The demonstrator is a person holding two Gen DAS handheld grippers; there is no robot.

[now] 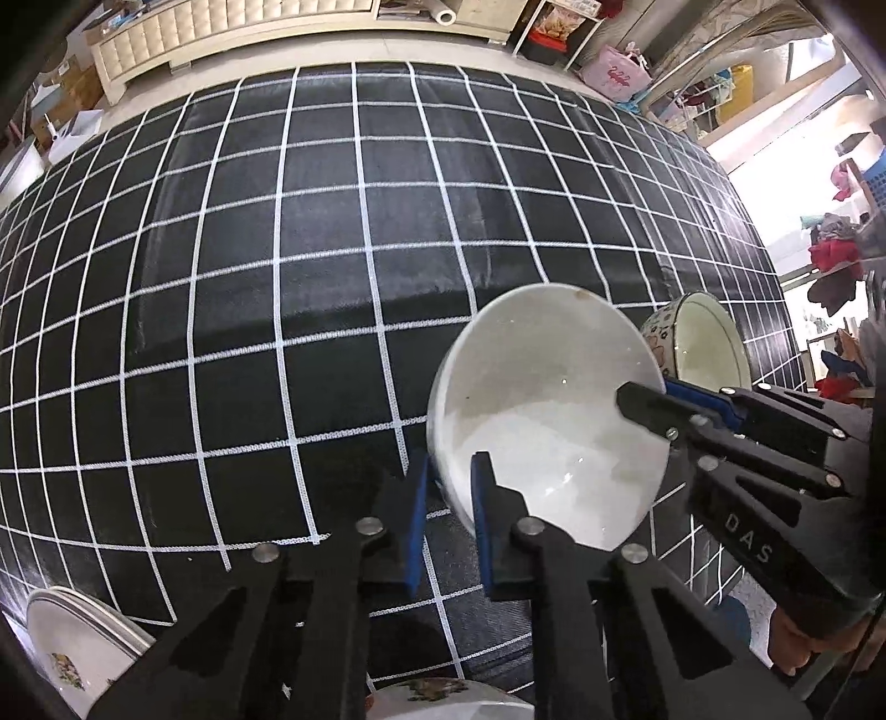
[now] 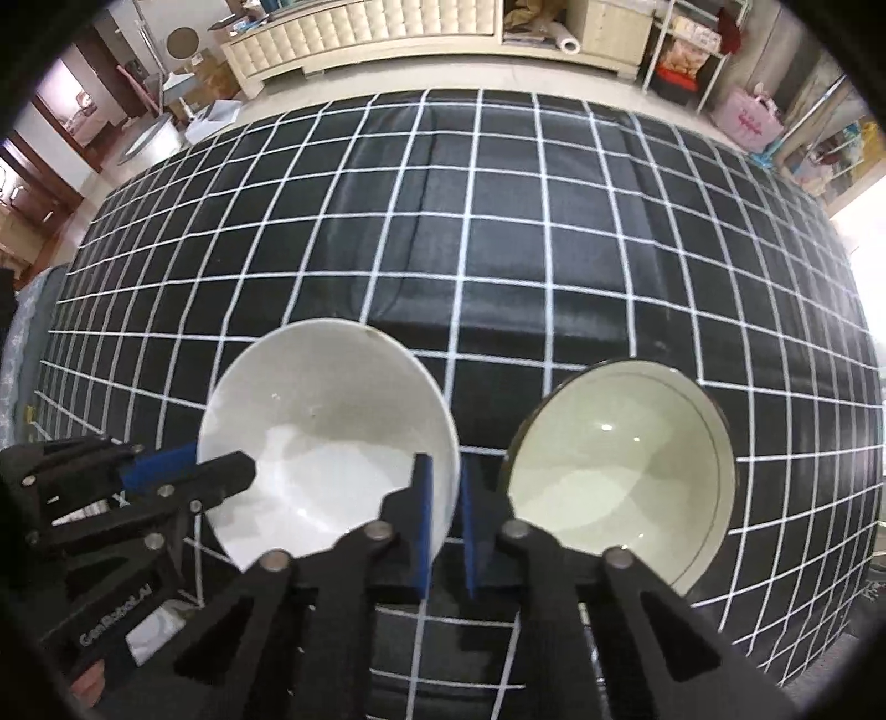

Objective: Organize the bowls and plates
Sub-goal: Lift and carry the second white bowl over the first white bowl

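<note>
A plain white bowl [image 1: 548, 421] is held between both grippers over the black checked tablecloth [image 1: 277, 249]. My left gripper [image 1: 449, 520] straddles its left rim, one pad inside and one outside. My right gripper [image 2: 444, 520] straddles its right rim [image 2: 443, 443] the same way; it enters the left wrist view from the right [image 1: 653, 399]. The bowl shows in the right wrist view [image 2: 332, 421], with the left gripper [image 2: 221, 471] on its left rim. A cream bowl with a flowered outside [image 2: 620, 471] stands just right of it; it also shows in the left wrist view [image 1: 703, 343].
A stack of white plates with a printed motif [image 1: 77, 648] sits at the near left table edge. Another patterned dish [image 1: 443, 698] lies under my left gripper. The cloth covers the whole table [image 2: 498, 221]; shelves and a cream cabinet [image 2: 387, 33] stand beyond it.
</note>
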